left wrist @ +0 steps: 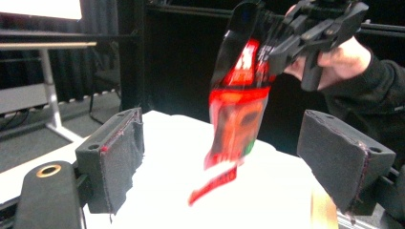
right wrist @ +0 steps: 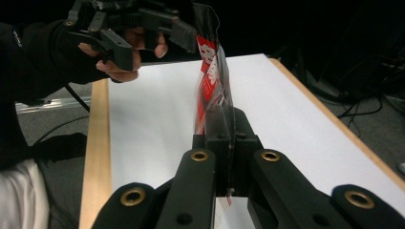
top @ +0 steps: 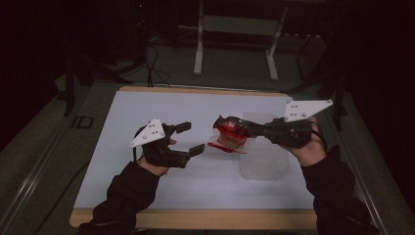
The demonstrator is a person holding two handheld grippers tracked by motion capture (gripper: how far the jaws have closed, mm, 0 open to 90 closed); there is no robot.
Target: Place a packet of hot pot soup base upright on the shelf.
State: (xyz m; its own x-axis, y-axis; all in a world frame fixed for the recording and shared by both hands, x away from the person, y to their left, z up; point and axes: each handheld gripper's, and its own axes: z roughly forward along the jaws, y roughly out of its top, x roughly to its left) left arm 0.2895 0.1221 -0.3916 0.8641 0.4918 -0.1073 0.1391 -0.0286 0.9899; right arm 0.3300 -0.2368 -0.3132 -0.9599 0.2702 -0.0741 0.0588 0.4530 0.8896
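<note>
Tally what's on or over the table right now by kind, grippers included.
Grippers: 2, left gripper open, right gripper shut on the packet
Red snack packet: 1
Clear plastic container: 1
Total: 4

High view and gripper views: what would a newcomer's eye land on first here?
The red packet stands out against the dim room, held above the white table by the right gripper, whose jaws are shut on it. To its left the left gripper is open, jaws apart and clear of the packet. A clear plastic tub sits on the table under the right hand.
</note>
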